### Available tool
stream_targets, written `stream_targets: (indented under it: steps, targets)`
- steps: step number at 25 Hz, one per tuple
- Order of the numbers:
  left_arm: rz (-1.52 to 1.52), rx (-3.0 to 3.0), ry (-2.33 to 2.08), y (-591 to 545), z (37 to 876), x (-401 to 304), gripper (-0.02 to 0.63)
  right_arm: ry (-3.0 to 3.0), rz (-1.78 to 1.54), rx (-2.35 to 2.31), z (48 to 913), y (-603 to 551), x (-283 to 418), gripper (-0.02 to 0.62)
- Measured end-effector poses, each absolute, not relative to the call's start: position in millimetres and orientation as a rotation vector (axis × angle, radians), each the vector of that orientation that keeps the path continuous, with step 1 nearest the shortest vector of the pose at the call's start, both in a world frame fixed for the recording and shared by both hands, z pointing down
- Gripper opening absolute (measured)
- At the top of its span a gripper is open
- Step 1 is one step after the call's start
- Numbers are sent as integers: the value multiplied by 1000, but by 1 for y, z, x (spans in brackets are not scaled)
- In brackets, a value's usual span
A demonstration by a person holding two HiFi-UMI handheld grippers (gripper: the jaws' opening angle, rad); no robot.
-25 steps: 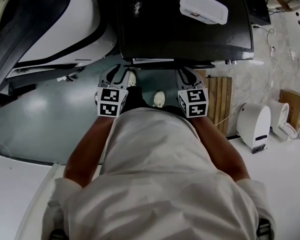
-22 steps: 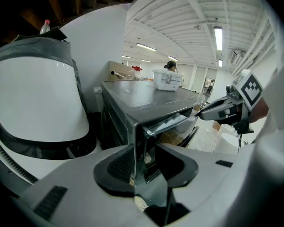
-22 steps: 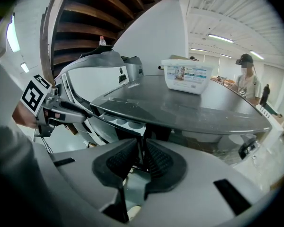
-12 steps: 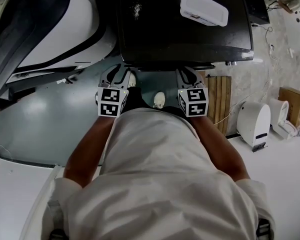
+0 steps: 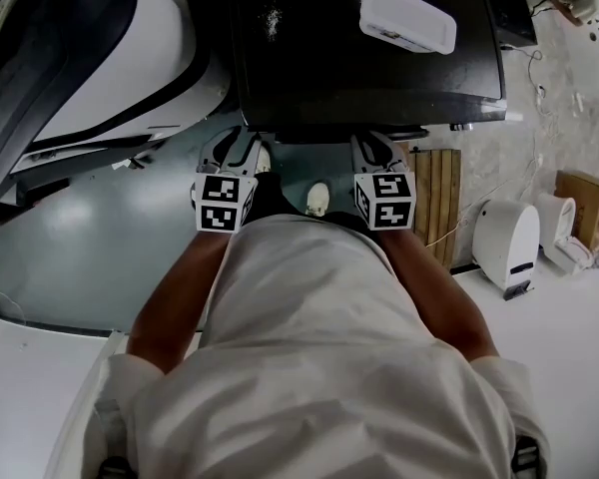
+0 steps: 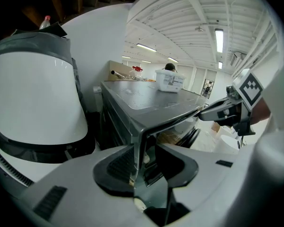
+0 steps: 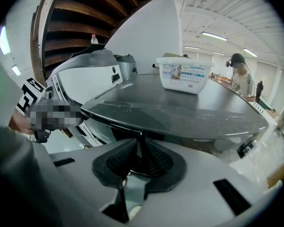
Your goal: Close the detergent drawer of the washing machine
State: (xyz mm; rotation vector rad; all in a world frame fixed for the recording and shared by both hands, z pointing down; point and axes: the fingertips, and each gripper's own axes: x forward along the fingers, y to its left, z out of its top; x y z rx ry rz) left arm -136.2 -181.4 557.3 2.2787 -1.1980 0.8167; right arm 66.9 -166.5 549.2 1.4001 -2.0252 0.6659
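Grippers: two, the left gripper (image 5: 242,146) and the right gripper (image 5: 371,146)
Fingers (image 6: 117,162): four, two on each gripper
Marker cubes (image 5: 223,204): two, one on each gripper
Bare forearms (image 5: 175,307): two
Washing machine (image 5: 369,68): one, dark-topped
White lidded box (image 5: 407,15): one, on the machine's top
Large white curved machine (image 5: 110,58): one
Shoes (image 5: 317,199): two, light-coloured
Wooden slat board (image 5: 440,203): one
Small white appliance (image 5: 506,247): one
Cardboard box (image 5: 584,208): one
Red-capped bottle (image 6: 46,21): one
People in the background (image 7: 240,77): one clear, a second figure too small to be sure
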Motion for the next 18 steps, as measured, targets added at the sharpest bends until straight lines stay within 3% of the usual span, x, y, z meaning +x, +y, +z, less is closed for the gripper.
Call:
stream_targets:
  steps: [14,18]
  targets:
    - [804,2273,-1187,-187,559,-135,143,-1967,724,1452,549,-171,66,58]
    - [794,2256,-1192,-189,560,-138,172,-1958,759,1471,550,-172,66,58]
